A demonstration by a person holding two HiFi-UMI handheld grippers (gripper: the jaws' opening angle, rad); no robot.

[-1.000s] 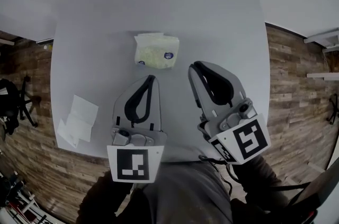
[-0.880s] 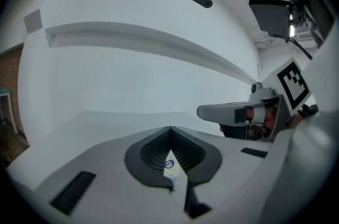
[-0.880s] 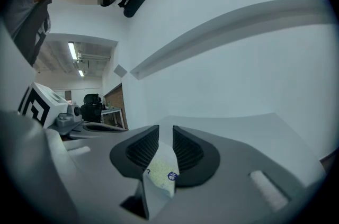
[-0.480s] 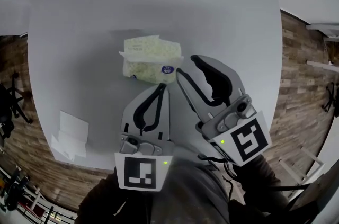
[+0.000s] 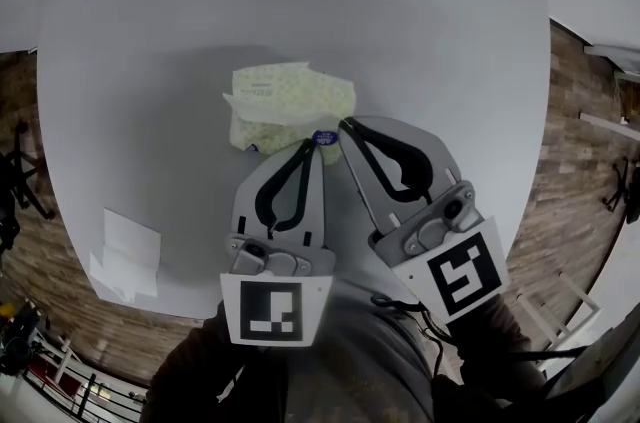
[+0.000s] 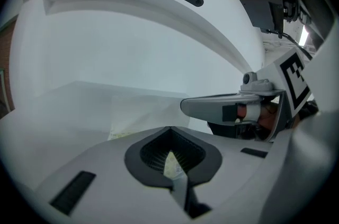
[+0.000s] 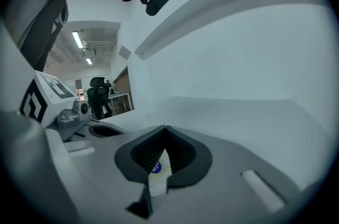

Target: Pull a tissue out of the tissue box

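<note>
The tissue pack lies mid-table, with a white sheet poking up. At its near edge the left gripper is pinched together. Beside it, the right gripper has just snapped closed, nothing visibly caught.

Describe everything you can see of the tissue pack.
The tissue pack is a soft, pale yellow-green patterned wrapper with a round blue sticker at its near edge. It lies on the white table, a white tissue sticking from its top. The left gripper and the right gripper, whose jaws have just closed with nothing visibly between them, point at that near edge; contact is unclear.
</note>
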